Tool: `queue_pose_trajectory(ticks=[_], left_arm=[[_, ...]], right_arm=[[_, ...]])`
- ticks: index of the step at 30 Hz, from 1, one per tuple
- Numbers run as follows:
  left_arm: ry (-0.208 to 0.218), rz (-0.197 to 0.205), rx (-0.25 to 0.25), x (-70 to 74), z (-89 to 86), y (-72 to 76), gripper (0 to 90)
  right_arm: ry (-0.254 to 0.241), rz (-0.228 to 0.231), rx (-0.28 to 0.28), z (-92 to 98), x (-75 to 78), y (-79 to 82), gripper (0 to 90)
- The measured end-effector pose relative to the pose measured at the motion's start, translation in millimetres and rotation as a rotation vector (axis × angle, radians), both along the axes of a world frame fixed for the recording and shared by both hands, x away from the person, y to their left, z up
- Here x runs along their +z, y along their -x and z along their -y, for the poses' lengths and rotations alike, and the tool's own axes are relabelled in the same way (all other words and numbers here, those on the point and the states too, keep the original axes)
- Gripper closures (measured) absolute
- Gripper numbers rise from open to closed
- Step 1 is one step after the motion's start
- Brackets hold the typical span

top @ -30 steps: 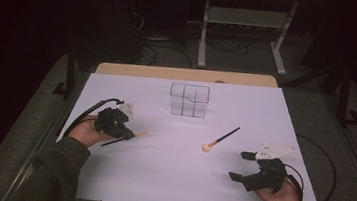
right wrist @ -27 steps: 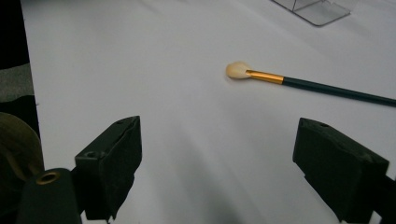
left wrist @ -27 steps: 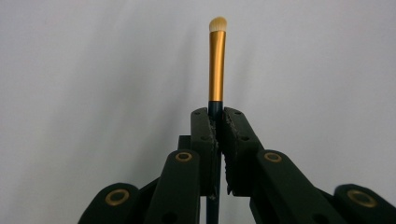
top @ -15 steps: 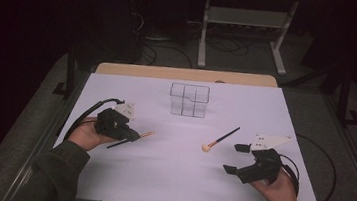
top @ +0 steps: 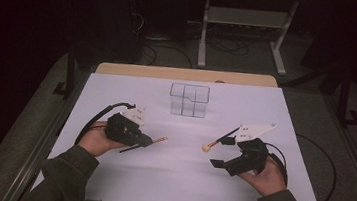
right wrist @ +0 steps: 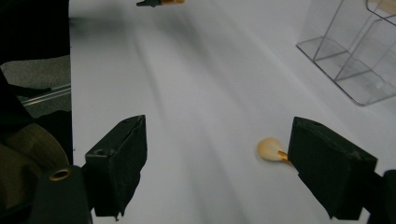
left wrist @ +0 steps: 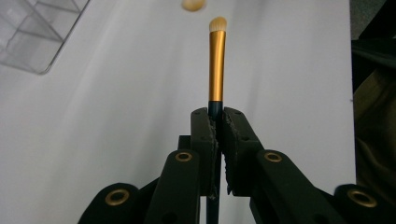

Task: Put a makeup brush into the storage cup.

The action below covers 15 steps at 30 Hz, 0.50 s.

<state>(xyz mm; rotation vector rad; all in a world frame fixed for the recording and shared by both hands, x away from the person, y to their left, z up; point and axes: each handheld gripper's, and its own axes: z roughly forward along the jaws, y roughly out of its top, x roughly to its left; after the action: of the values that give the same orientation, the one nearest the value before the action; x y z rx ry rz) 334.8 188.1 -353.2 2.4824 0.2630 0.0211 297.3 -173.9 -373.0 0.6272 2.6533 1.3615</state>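
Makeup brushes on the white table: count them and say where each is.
2. A slim gold-ferruled brush is clamped in the left gripper; a round-tipped black-handled brush lies on the white table by the open right gripper.

Dim overall in the high view: room beyond the table (top: 107,183) nearly black, only the white top lit, from above. Soft, faint shadows beside both hands. Grainy, low contrast, no glare. Left gripper view sharp on the brush (left wrist: 216,65), far edge washed out. Right gripper view streaked with motion blur across the surface; clear box (right wrist: 359,60) near the right edge slightly soft.
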Motion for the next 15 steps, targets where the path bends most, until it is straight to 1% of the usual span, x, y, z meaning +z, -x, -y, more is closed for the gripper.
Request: queue_pose_trajectory(ticks=[4, 6, 9, 13, 15], left_arm=[[0.015, 0.005, -0.023, 1.3, 8.3, 2.5, 83.4], [0.023, 0.005, -0.035, 2.4, 13.0, 4.0, 83.4], [0.028, 0.009, -0.053, 3.8, 20.5, 6.6, 83.3], [0.034, 0.013, -0.076, 4.8, 28.7, 10.0, 83.4], [0.029, 0.013, -0.086, 4.9, 31.9, 11.8, 83.3]], right_arm=[[0.005, -0.008, 0.022, -8.0, 1.9, -3.5, 19.2], [0.002, -0.008, 0.032, -11.4, 3.4, -4.7, 20.9], [0.005, -0.004, 0.047, -18.0, 6.5, -5.4, 22.1], [0.009, 0.01, 0.083, -26.9, 9.3, -7.6, 24.7], [0.003, 0.003, 0.103, -30.6, 10.4, -8.5, 27.1]])
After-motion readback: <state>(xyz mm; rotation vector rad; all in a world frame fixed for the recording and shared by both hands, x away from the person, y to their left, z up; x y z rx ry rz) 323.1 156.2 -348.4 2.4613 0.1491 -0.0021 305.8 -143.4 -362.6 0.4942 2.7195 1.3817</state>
